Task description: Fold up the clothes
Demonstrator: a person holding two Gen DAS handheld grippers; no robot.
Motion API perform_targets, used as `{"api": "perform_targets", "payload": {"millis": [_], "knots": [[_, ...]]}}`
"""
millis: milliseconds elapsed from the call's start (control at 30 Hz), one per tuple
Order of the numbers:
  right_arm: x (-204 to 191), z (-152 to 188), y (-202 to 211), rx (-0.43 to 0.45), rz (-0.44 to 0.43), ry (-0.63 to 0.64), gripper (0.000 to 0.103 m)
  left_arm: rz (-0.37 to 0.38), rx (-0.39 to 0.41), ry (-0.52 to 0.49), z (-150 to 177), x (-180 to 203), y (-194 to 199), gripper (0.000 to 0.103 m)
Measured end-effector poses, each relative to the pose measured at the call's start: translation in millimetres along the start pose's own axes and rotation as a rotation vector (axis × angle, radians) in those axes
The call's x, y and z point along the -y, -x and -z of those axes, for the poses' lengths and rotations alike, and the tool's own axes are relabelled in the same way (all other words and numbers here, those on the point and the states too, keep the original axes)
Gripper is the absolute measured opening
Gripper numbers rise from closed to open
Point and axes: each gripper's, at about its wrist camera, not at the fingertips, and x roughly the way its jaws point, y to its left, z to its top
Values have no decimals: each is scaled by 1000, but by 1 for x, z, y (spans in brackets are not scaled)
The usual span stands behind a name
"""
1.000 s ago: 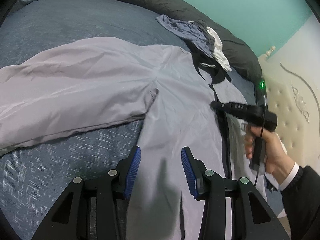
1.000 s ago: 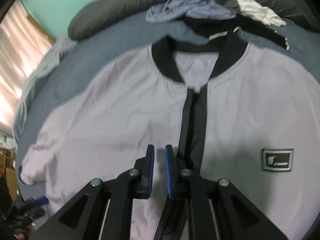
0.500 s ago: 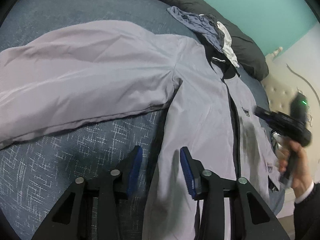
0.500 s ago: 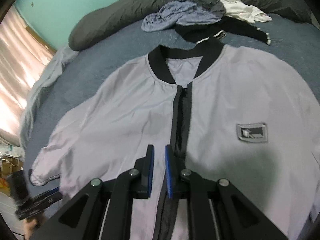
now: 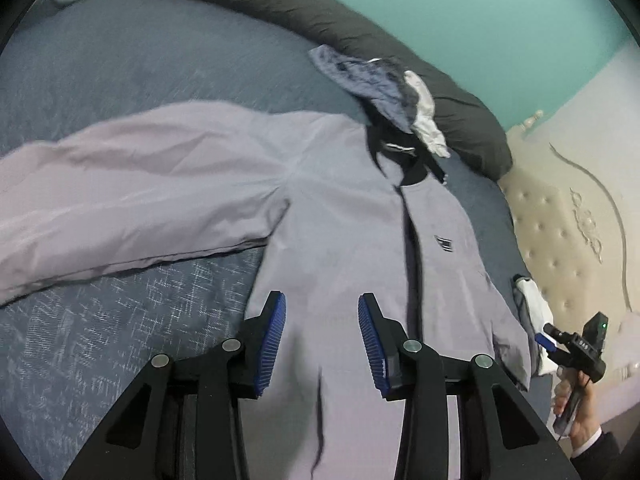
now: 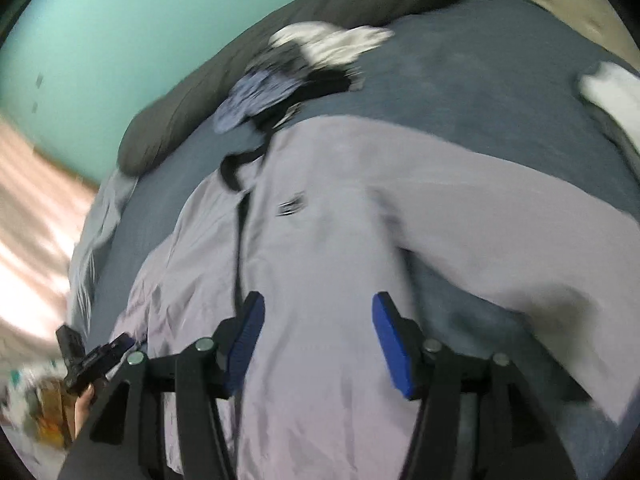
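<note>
We see jacket (image 5: 344, 240) spread flat mid-bed (image 5: 120, 80), collar toward pillow (image 5: 320, 16) | left gripper (image 5: 322, 336) wide, empty, over hem | right gripper (image 6: 318, 340) wide, empty, over hem

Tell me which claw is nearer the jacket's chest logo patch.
Right, apparently. The right claw hovers open over the jacket on the logo patch side of the zipper; the left claw hovers open across the zipper from it.
</note>
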Motion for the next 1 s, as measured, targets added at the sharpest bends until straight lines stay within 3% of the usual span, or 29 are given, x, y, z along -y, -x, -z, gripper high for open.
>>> {"api": "perform_targets", "payload": {"millis": [67, 200, 600, 833, 933, 1000], "knots": [[27, 8, 26, 46, 60, -32, 57, 0, 1, -19, 3, 9, 10, 42], [83, 25, 61, 98, 89, -162, 57, 3, -4, -44, 10, 23, 26, 42], [192, 69, 106, 175, 222, -442, 57, 6, -21, -101, 23, 61, 37, 42], [196, 77, 85, 116, 253, -406, 57, 31, -41, -107, 27, 72, 35, 42], [192, 75, 74, 92, 313, -375, 32, 30, -40, -110, 28, 72, 35, 42], [190, 72, 68, 86, 342, -361, 26, 27, -40, -111, 29, 70, 36, 42]]}}
